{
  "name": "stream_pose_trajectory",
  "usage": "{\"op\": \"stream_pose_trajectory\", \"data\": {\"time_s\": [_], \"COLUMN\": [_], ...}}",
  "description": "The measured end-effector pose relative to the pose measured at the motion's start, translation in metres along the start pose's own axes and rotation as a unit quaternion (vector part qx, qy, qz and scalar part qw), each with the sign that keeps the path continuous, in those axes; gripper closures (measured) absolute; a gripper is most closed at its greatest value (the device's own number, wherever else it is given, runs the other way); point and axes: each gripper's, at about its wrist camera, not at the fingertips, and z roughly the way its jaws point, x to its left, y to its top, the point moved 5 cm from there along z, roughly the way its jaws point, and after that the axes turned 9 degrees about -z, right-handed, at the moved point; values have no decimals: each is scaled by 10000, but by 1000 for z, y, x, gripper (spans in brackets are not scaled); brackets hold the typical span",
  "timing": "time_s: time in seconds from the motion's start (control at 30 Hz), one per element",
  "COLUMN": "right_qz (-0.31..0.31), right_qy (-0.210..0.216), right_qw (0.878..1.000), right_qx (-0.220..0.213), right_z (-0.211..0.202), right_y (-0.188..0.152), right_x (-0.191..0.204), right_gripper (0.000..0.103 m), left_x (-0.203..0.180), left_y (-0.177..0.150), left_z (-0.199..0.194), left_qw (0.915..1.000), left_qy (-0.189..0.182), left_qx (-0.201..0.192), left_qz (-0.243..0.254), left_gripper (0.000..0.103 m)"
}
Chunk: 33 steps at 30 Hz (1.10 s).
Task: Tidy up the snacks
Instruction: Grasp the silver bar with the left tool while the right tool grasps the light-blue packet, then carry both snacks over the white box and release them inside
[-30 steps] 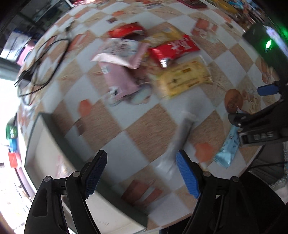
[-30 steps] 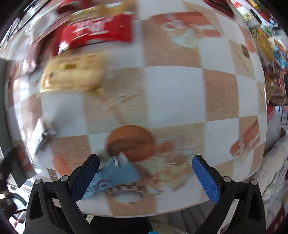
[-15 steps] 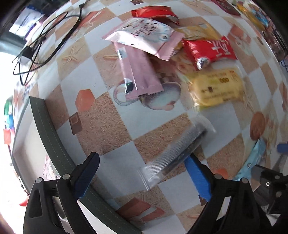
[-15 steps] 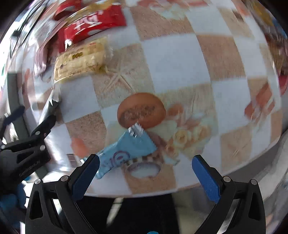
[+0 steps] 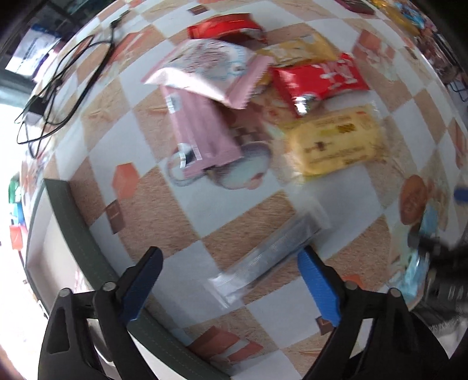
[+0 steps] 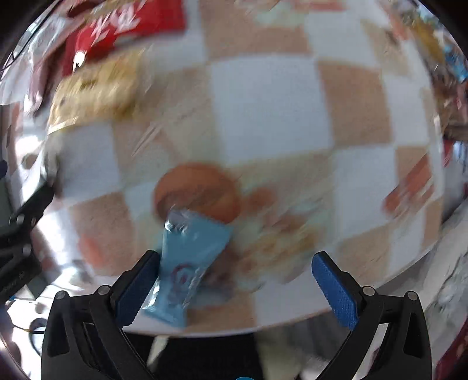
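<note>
Snack packets lie on a checkered tablecloth [image 5: 187, 263]. My left gripper [image 5: 231, 288] is open above a clear wrapped dark bar [image 5: 263, 258], which lies between its fingers close to the right one. Farther off lie two pink packets [image 5: 204, 67], a red packet [image 5: 318, 77], a yellow biscuit pack [image 5: 336, 140] and another red pack [image 5: 225, 27]. My right gripper [image 6: 237, 289] is open over a light blue packet [image 6: 187, 260] that lies against its left finger near the table's front edge. The right gripper also shows blurred at the right of the left wrist view [image 5: 438, 263].
A dark green tray [image 5: 79, 233] sits at the left of the table. Black cables [image 5: 64, 87] lie at the far left. More packets sit at the table's far right edge [image 6: 444, 49]. The table edge [image 6: 292, 321] runs just under my right gripper.
Both views shifted with motion blur. The left gripper stays over the clear wrapped bar. The right gripper has moved so the blue packet now lies between its fingers by the left one.
</note>
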Motion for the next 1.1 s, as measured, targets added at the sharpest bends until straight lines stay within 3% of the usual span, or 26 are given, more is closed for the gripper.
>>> {"op": "stream_pose_trajectory", "data": {"time_s": [0.1, 0.27, 0.47, 0.5, 0.57, 0.63, 0.73, 0.77, 1.0, 1.1], "right_qz": [103, 604, 832, 811, 663, 525, 239, 141, 237, 162], "right_qy": [140, 1028, 818, 826, 826, 722, 643, 634, 1709, 1814], "right_qw": [9998, 9924, 9909, 9910, 9924, 9946, 9972, 9976, 9844, 9819], "right_qx": [-34, 314, 678, 673, 632, 536, 285, 225, -345, -521], "right_z": [-8, -2, 24, 26, 25, 23, 9, 5, -20, -33], "right_y": [-1, -20, -38, -38, -41, -24, -28, -27, -15, -11], "right_x": [-10, -1, -8, -1, 8, 26, 36, 36, 42, 42], "right_gripper": [0, 0, 0, 0, 1, 14, 55, 76, 78, 78], "left_x": [-11, -26, -49, -49, -51, -34, -30, -26, 36, 56], "left_y": [4, 8, 14, 16, 18, 16, 17, 16, 8, 5], "left_z": [-4, -6, -12, -12, -12, -8, -9, -9, -37, -51], "left_qw": [9997, 9996, 9990, 9990, 9984, 9983, 9976, 9970, 9917, 9889], "left_qy": [-239, -49, -25, -70, -442, -496, -637, -736, -1138, -1217], "left_qx": [69, -86, -77, -43, 95, 112, 205, 252, 45, -77], "left_qz": [-44, 273, 450, 431, 335, 290, 166, 58, -589, -850], "left_gripper": [28, 27, 25, 28, 48, 75, 83, 83, 83, 83]}}
